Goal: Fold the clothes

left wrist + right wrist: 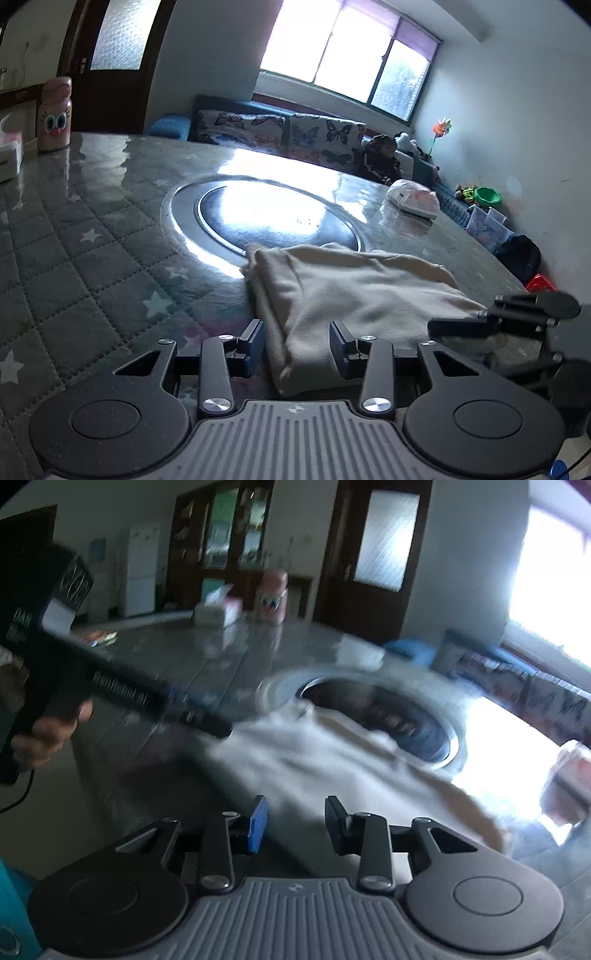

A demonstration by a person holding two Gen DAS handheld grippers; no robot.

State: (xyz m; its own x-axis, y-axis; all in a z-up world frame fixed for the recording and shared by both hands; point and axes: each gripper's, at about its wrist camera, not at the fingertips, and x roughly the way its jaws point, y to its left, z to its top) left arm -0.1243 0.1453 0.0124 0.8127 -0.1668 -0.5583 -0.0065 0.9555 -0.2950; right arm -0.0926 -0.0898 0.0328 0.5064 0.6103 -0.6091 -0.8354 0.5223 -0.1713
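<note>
A cream folded garment (354,291) lies on the table (74,236), partly over the round inset. My left gripper (297,345) is open, low at the garment's near left corner, with the folded edge lying between its fingers. At the garment's right edge the right gripper (443,328) reaches in from the side; its jaws are not clear in this view. The right wrist view is motion-blurred: my right gripper (297,823) is open just above the garment (332,764). A hand (48,731) holds the left gripper (218,729), whose tip is at the cloth's far left edge.
A round glossy inset (258,218) sits in the table's middle. At the far left stand a pink bottle with cartoon eyes (55,114) and a tissue box (9,155). A plastic-wrapped packet (413,199) lies at the far right. Behind is a butterfly-print sofa (280,136).
</note>
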